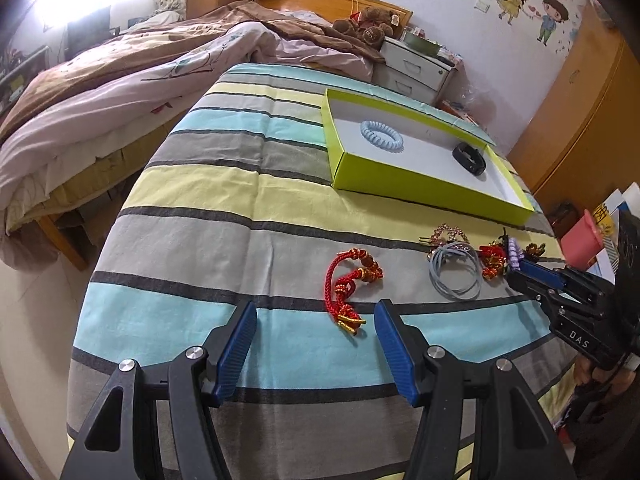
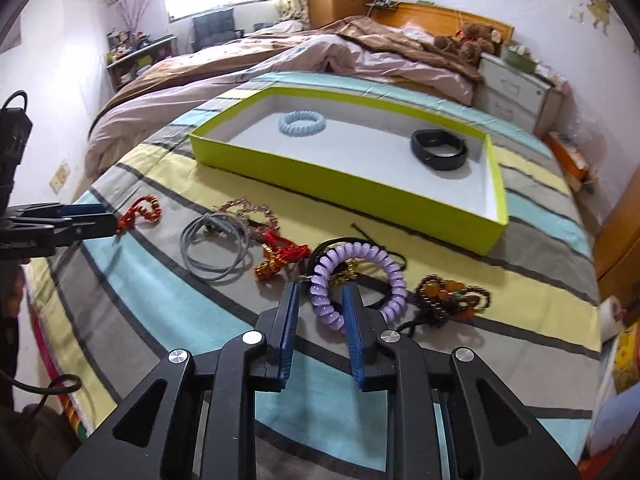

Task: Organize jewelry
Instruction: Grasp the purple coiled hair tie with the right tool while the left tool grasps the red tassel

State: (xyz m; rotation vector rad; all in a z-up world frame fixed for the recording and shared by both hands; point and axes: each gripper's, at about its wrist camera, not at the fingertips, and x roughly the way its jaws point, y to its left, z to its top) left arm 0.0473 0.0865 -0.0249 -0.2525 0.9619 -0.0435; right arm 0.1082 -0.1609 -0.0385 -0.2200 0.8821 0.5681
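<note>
A lime-green box [image 1: 404,176] [image 2: 328,184] with a white floor lies on the striped cloth. It holds a pale blue spiral band [image 1: 382,136] [image 2: 302,122] and a black wristband [image 1: 469,159] [image 2: 440,155]. My left gripper [image 1: 316,320] is open, just short of a red cord bracelet [image 1: 348,284] [image 2: 142,210]. My right gripper [image 2: 322,296] [image 1: 520,270] is partly closed around the near side of a purple spiral band [image 2: 360,276] [image 1: 514,254]. Whether its pads press the band does not show.
Loose on the cloth lie grey hair ties [image 1: 456,274] [image 2: 214,246], a pink beaded piece [image 1: 448,236] [image 2: 250,210], a red-gold knot [image 2: 280,258], a brown bead bracelet [image 2: 448,298] and black ties [image 2: 372,240]. A bed [image 1: 120,92] and nightstand [image 1: 416,68] stand behind.
</note>
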